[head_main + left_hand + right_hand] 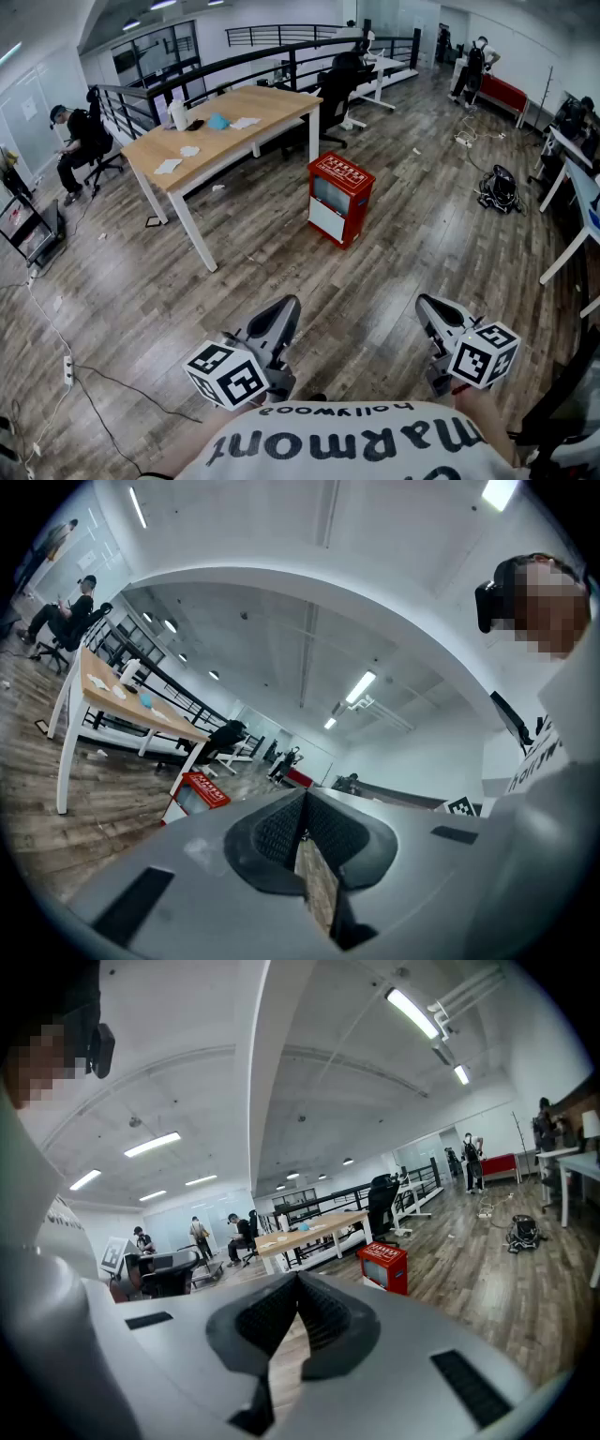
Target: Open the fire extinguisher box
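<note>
The fire extinguisher box (339,197) is a red cabinet with a pale front panel. It stands upright and closed on the wood floor, beside the table's near corner. Both grippers are held low near my body, well short of the box. My left gripper (287,307) points toward it with its jaws shut and nothing between them. My right gripper (429,305) is also shut and holds nothing. The box (200,792) appears small and far off in the left gripper view, left of the shut pads (281,829). It also shows in the right gripper view as the box (383,1266), beyond the pads (323,1314).
A long wooden table (225,122) with papers stands behind the box, and an office chair (336,89) is at its far end. A black bag (499,187) lies on the floor at right near a white desk (574,178). Cables (66,370) run along the left. A seated person (80,141) is at far left.
</note>
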`<state>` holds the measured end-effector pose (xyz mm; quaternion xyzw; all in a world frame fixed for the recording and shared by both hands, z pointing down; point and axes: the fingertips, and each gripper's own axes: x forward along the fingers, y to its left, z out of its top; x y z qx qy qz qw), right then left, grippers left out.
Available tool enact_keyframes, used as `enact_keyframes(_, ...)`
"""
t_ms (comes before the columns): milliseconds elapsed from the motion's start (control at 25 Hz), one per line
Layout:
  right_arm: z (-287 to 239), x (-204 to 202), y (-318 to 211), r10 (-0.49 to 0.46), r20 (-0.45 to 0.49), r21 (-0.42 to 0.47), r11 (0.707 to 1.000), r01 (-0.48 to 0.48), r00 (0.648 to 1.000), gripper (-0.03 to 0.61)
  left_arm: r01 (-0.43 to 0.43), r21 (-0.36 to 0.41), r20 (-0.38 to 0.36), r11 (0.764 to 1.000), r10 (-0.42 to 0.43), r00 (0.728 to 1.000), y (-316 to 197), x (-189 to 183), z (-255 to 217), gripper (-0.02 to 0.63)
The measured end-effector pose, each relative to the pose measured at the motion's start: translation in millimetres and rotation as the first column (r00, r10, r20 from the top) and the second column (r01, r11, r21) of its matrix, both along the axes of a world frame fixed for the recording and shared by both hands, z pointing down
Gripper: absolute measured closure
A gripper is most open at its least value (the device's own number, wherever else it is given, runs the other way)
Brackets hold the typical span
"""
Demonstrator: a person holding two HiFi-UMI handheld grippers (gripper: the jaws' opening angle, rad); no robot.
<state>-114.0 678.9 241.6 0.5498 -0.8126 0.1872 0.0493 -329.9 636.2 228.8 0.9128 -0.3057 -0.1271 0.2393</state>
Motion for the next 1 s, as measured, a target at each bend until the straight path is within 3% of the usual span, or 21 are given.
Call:
enact_keyframes(120,1.4,-9.7,-3.8,-0.007,-0.028,0.0,1.0,0.007,1.0,0.569,0.012,-0.003,-0.006,1.0,-0.012,1.0,-4.2,-11.1,0.5,0.607)
enact_keyframes(600,20.3,-61.3,-23.3,0.012,0.037,0.016,1.0,-0.013,0.999,0.569,0.003,0.005,0.032,1.0,-0.003,0.999,-21.7,-66.3,15.0,0.607)
enact_keyframes(760,29.4,-75.2,-22.0,0.002,0.047,0.007,1.0,-0.003,0.999,0.568,0.016,-0.029,0.023,0.999,-0.015,1.0,-31.2,-78.9,26.1,0.607)
enact_keyframes(880,30.9,-75.4,-19.8,0.005,0.072,0.007,1.0,-0.005,0.997,0.568,-0.01,-0.041,0.031,0.999,0.011,0.999,-29.2,-76.7,32.9,0.607)
enact_keyframes(1000,39.0,-80.1,-22.0,0.005,0.089,-0.005,1.0,-0.005,0.996,0.568,-0.079,-0.005,0.004,0.997,0.079,0.997,-18.4,-71.7,33.2,0.607)
